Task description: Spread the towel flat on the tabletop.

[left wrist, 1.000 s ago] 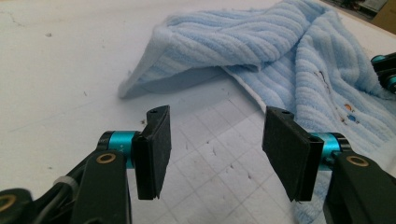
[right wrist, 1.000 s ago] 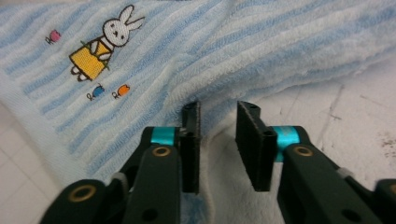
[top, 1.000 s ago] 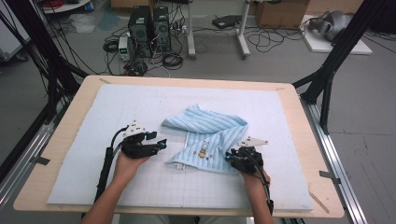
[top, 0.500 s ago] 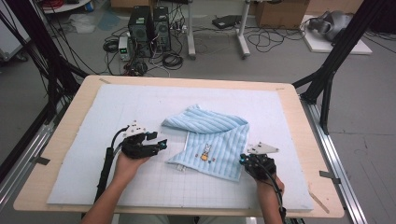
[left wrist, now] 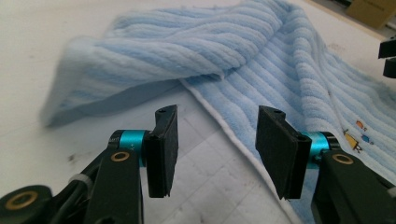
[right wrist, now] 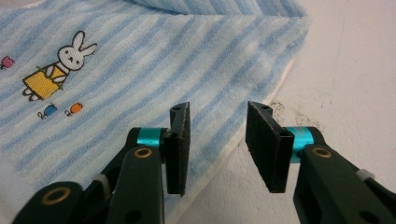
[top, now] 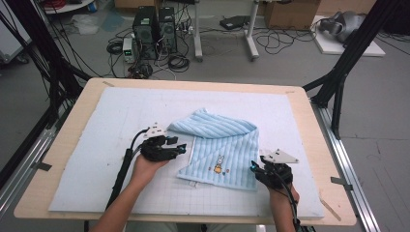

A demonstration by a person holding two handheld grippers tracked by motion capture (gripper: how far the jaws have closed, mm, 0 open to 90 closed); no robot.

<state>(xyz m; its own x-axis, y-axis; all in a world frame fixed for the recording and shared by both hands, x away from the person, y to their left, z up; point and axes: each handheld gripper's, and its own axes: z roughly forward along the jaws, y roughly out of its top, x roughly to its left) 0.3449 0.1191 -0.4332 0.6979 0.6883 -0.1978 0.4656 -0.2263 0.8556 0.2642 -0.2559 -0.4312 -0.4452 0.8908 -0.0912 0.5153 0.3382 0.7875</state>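
A light-blue striped towel (top: 220, 147) lies mid-mat, top folded over, with an embroidered rabbit (right wrist: 55, 65) in a yellow dress; no lettering is readable. The left gripper (left wrist: 212, 140) gapes at its left edge, the right gripper (right wrist: 217, 140) gapes, empty, at its right edge

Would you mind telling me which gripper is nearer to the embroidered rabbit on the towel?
Right. The right gripper sits just right of the rabbit; the left gripper is farther, beyond the towel's left edge.
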